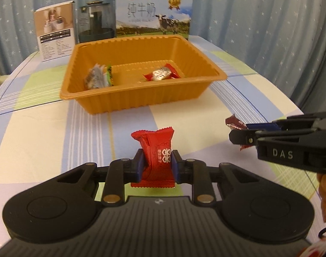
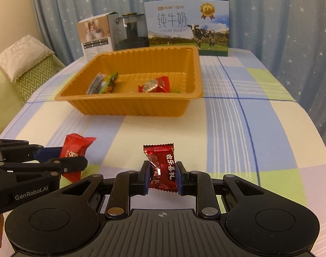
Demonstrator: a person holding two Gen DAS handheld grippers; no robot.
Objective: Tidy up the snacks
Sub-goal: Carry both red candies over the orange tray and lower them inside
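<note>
My left gripper [image 1: 157,165] is shut on a bright red snack packet [image 1: 155,147], held above the table in front of the orange tray [image 1: 141,98]. My right gripper [image 2: 162,175] is shut on a dark red candy packet [image 2: 161,165]. In the left wrist view the right gripper [image 1: 242,132] enters from the right with its dark red packet [image 1: 234,122]. In the right wrist view the left gripper [image 2: 77,160] shows at the left with the bright red packet [image 2: 76,150]. The tray [image 2: 128,105] holds a silver-green packet [image 1: 98,76] and a red-silver candy [image 1: 161,73].
A milk carton box [image 1: 154,14], a dark jar [image 1: 96,21] and a small product box [image 1: 54,32] stand behind the tray. The table has a checked cloth [image 2: 238,128]. A green sofa with a cushion [image 2: 21,55] is to the left. Star-patterned curtains hang behind.
</note>
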